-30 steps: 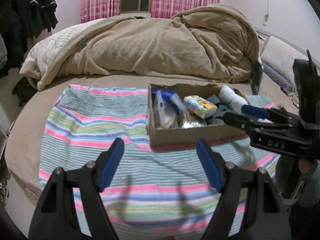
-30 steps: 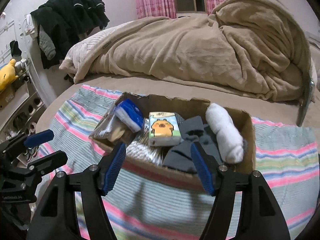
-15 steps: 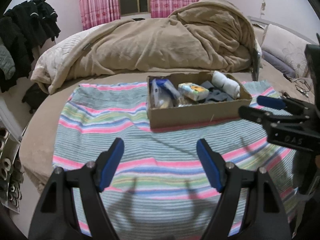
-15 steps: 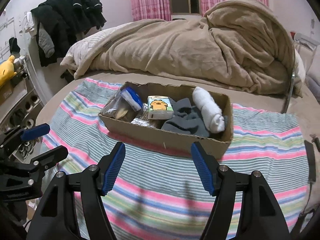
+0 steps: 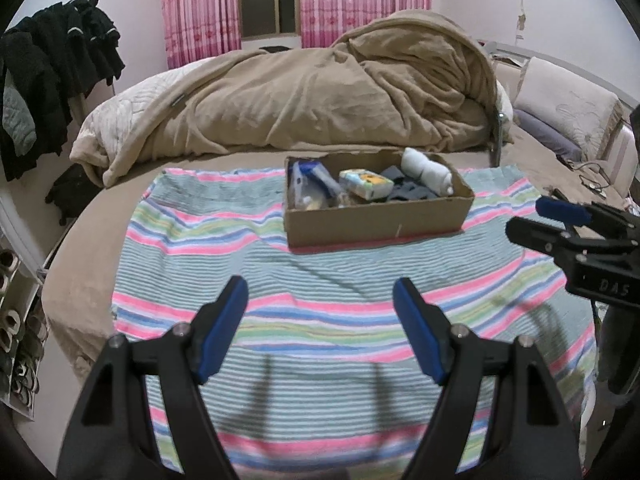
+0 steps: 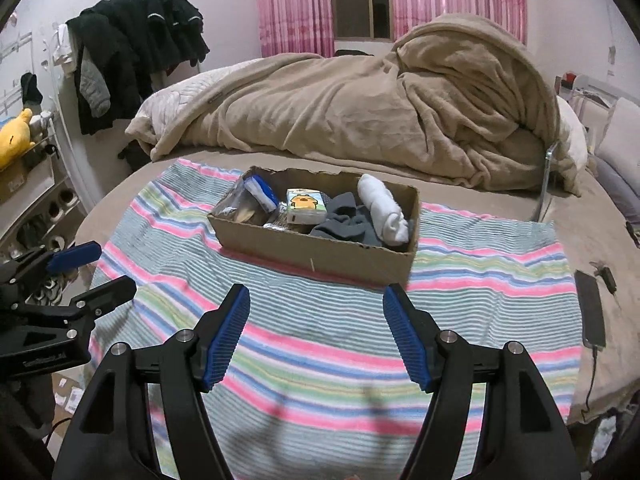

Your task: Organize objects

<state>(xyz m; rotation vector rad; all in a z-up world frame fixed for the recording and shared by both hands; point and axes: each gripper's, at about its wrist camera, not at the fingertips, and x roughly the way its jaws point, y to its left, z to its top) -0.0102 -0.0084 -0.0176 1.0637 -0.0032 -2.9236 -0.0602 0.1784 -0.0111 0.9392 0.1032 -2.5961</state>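
On the striped towel [image 6: 320, 332] spread across the bed, a cardboard box [image 6: 320, 254] is sitting toward the far edge, well ahead of both tools; the towel is probably serving as a clean, flat working patch over the beige sheet, so that anything taken out has somewhere to lie apart from the heaped blanket [image 6: 360, 112] behind it; inside the box, the things are lying packed side by side: a clear bag with a blue-and-white pack [image 6: 262, 192] at the left end, a small tissue packet with a yellow cartoon face [image 6: 306, 206] next to it, dark grey socks [image 6: 348, 224] in the middle, and a rolled white sock [image 6: 384, 210] leaning along the right end; the left gripper [image 5: 320, 312] is hovering over bare towel with its blue pads spread wide and nothing between them; the right gripper [image 6: 316, 316] is likewise standing wide and carrying nothing, its tips pointing at the box's near wall; both are hanging well short of the box, seemingly so the whole lot can be surveyed; judging by this, the sorting is not yet under way, and the next reach is likely calling for one tool to dip over the near wall while the other is steadying the light cardboard, which could slide on the soft cloth
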